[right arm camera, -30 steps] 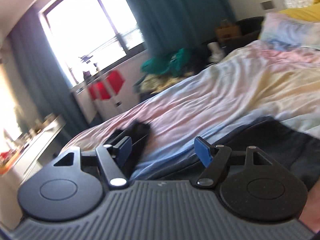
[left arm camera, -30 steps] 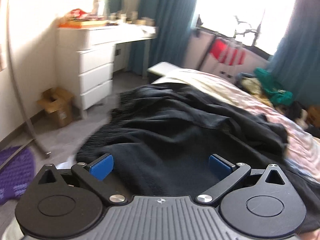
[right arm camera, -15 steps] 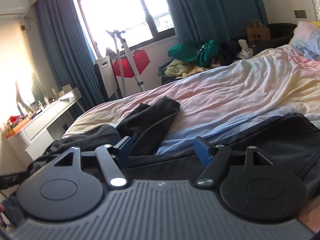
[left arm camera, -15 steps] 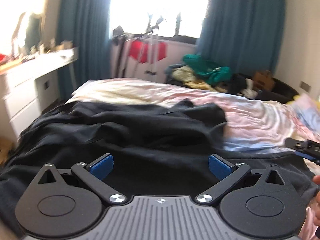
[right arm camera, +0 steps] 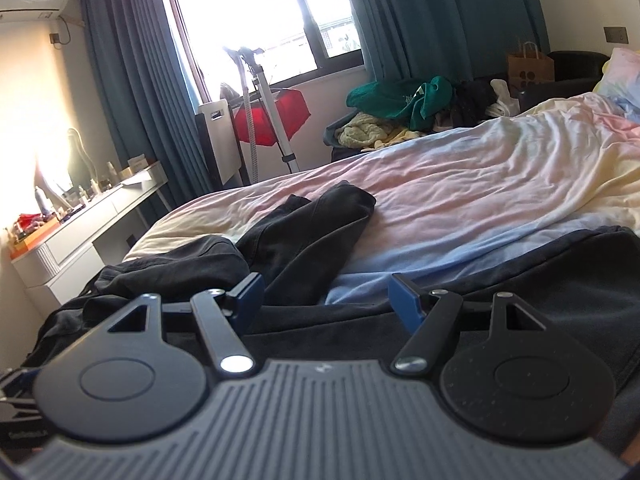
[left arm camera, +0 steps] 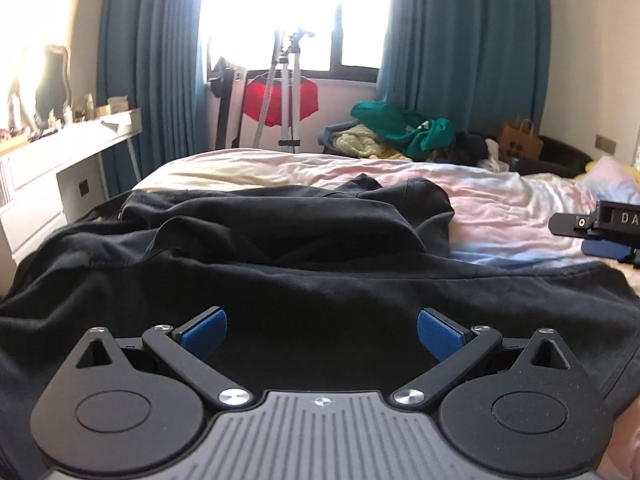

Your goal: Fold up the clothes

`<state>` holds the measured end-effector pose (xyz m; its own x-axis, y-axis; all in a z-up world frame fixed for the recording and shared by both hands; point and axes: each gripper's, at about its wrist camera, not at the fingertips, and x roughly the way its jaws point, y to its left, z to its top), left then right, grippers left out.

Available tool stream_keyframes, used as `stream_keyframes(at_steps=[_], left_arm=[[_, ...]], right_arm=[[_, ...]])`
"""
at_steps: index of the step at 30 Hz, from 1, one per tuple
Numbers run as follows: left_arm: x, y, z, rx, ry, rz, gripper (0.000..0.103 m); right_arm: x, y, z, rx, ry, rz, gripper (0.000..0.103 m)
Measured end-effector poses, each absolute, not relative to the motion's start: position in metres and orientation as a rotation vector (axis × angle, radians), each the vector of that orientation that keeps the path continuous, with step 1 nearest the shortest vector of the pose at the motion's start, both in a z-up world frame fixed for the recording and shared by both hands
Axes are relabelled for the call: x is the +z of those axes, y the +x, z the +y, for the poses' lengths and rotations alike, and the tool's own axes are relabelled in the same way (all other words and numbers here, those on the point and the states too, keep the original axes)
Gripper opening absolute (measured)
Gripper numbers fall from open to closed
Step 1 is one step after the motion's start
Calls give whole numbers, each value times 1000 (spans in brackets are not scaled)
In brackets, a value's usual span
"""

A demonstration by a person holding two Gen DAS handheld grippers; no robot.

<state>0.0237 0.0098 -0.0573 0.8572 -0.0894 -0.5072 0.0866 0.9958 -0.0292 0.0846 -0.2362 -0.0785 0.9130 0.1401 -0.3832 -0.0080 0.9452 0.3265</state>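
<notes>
A large black garment (left arm camera: 280, 264) lies crumpled across the near side of the bed, with one loose part (right arm camera: 316, 228) reaching out over the pastel sheet (right arm camera: 480, 192). My left gripper (left arm camera: 322, 334) hovers just above the near black cloth, jaws wide open and empty. Over the garment's near hem, further right, my right gripper (right arm camera: 326, 300) is open too, holding nothing. The tip of the right gripper (left arm camera: 600, 228) shows at the right edge of the left wrist view.
A white dresser with small items (right arm camera: 80, 224) stands left of the bed. Behind the bed are a tripod stand with red cloth (left arm camera: 288, 92), a heap of green and yellow clothes (left arm camera: 400, 132), a paper bag (right arm camera: 530, 66) and teal curtains (left arm camera: 460, 40) by the window.
The left gripper swung right from the dresser side to face the window and sank toward the black cloth. The right gripper levelled out and shifted slightly. Both stayed open.
</notes>
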Motion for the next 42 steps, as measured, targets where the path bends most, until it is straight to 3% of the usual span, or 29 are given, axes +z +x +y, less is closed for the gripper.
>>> stream_keyframes(at_steps=[12, 23, 30, 32, 33, 34, 35, 42], left_arm=[[-65, 29, 16, -49, -26, 577, 103], [-92, 70, 20, -54, -17, 652, 102], [-117, 94, 28, -61, -44, 678, 103], [-120, 96, 26, -72, -34, 671, 103], [-122, 97, 26, -79, -32, 667, 103], [-124, 97, 26, -86, -27, 664, 103], [-125, 98, 26, -89, -28, 663, 103], [-123, 92, 30, -139, -77, 631, 103]], right_arm=[[-91, 123, -244, 99, 410, 520, 72], [-134, 261, -262, 48, 583, 659, 71], [-171, 338, -258, 23, 762, 639, 71], [-173, 355, -256, -4, 770, 622, 62], [-172, 363, -254, -38, 746, 621, 45], [-170, 369, -252, -83, 711, 627, 11], [-168, 372, -253, -117, 684, 631, 7], [-105, 334, -294, -197, 622, 397, 5]])
